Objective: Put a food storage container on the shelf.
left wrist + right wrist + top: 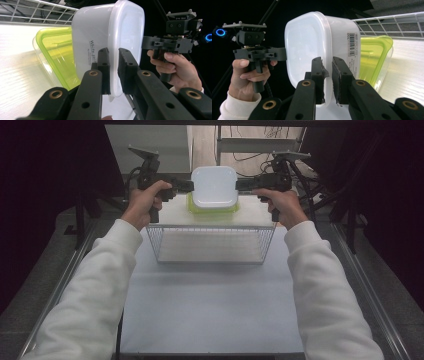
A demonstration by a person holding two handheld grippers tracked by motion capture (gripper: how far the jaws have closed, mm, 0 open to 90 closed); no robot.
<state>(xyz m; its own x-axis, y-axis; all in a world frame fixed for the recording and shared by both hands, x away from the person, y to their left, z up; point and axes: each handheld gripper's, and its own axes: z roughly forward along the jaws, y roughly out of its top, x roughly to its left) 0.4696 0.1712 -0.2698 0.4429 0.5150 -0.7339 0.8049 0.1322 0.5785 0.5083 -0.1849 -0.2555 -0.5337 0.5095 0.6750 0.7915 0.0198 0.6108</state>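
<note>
Holding a white lidded container (214, 186) aloft between two grippers, just above a second, clear container with a yellow-green lid (212, 207) that is lying on the white shelf (175, 212) topping the wire basket (212, 242).

Left gripper (113, 72) clamping the container's rim edge, jaws nearly closed with only the thin lip between the pads. Right gripper (327, 76) pinching the opposite lip in the same manner, jaws likewise almost together. Both grips sitting on the flange alone (a narrow purchase, judged marginal).

Orientation: lid facing straight up toward the high view, base facing down toward the green lid. Outline reading as a rounded square, barely longer across than deep, so the long axis, if any, running from gripper to gripper; cannot tell with certainty. Printed lettering showing on the side wall in the left gripper view, barcode label (352, 43) on the wall in the right gripper view.

Judged step: setting the white container down onto the green-lidded one, stacking.

Recommended handling: keeping both hands level and descending together, so the box is not tilting or twisting out of the pinch. Centring the base over the green lid before releasing. Opening both sets of jaws only once the base is resting flat, and together.
</note>
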